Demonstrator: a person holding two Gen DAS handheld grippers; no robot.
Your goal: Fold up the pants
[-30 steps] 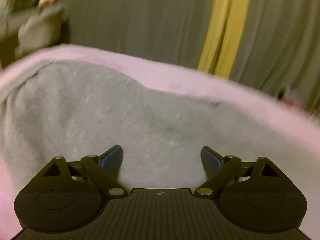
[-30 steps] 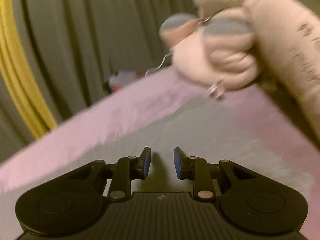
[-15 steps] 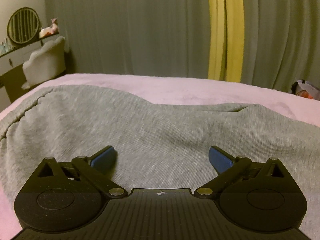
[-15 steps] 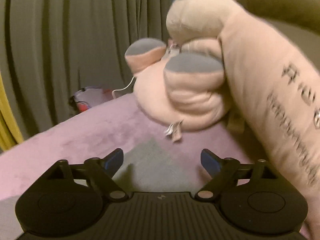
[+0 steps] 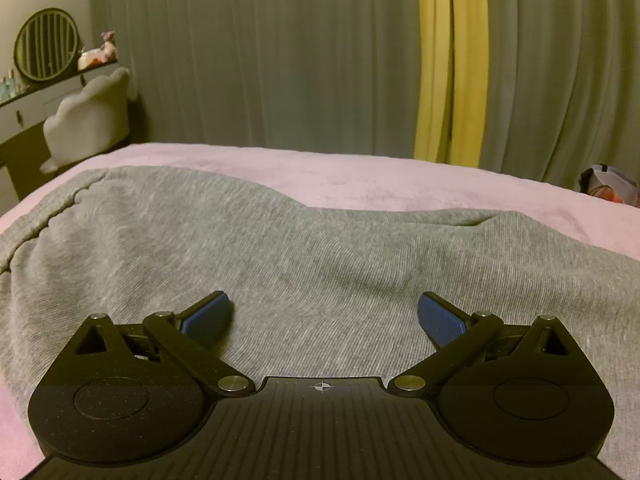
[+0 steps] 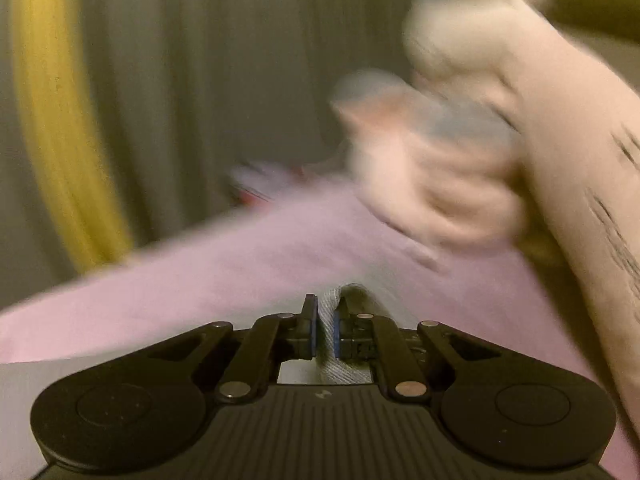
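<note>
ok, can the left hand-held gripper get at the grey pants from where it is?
Probably yes. The left hand-held gripper is wide open directly over the grey pants, which lie flat on the pink blanket; nothing sits between them.

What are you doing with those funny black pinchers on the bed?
A person is folding grey pants spread on a pink blanket. The right tool has pinched a fold of the grey cloth between its blue pads. The left tool hangs wide open over the pants, gripping nothing. A big plush toy sits just beyond the right tool, blurry in that view.
</note>
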